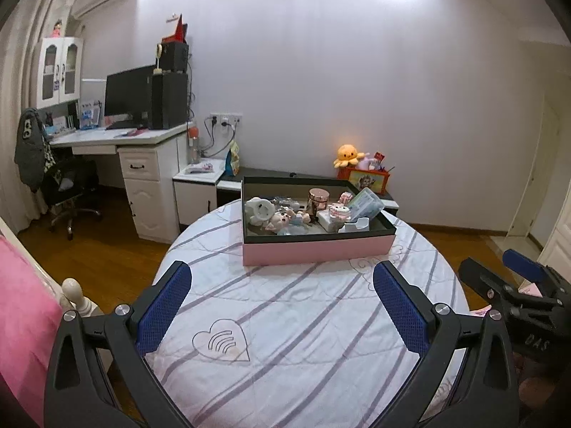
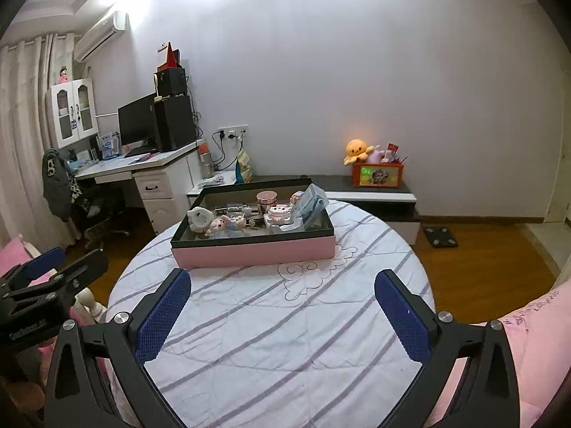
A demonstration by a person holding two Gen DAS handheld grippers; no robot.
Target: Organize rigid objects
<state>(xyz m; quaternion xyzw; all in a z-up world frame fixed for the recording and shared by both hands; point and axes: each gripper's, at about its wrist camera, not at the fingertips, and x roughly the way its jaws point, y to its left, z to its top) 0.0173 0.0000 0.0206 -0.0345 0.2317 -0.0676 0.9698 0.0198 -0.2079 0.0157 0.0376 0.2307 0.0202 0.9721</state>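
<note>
A pink box (image 1: 317, 249) (image 2: 249, 253) with a dark rim stands at the far side of a round table covered by a striped white cloth (image 1: 285, 321) (image 2: 285, 321). Inside lie a white plush toy (image 1: 258, 209) (image 2: 200, 218), a small doll (image 1: 285, 221) (image 2: 225, 224), a rose-gold jar (image 1: 318, 199) (image 2: 267, 200), a clear blue-tinted case (image 1: 367, 205) (image 2: 314, 203) and small white pieces. My left gripper (image 1: 282, 278) is open and empty over the near cloth. My right gripper (image 2: 282, 285) is open and empty beside it, also seen in the left wrist view (image 1: 514, 278).
A white desk (image 1: 117, 139) with monitor and speakers stands at the left, with an office chair (image 1: 67, 185). A low dark cabinet (image 2: 374, 192) behind the table carries an orange plush octopus (image 1: 348, 155) and a toy box. Pink bedding (image 1: 21, 314) lies at the left.
</note>
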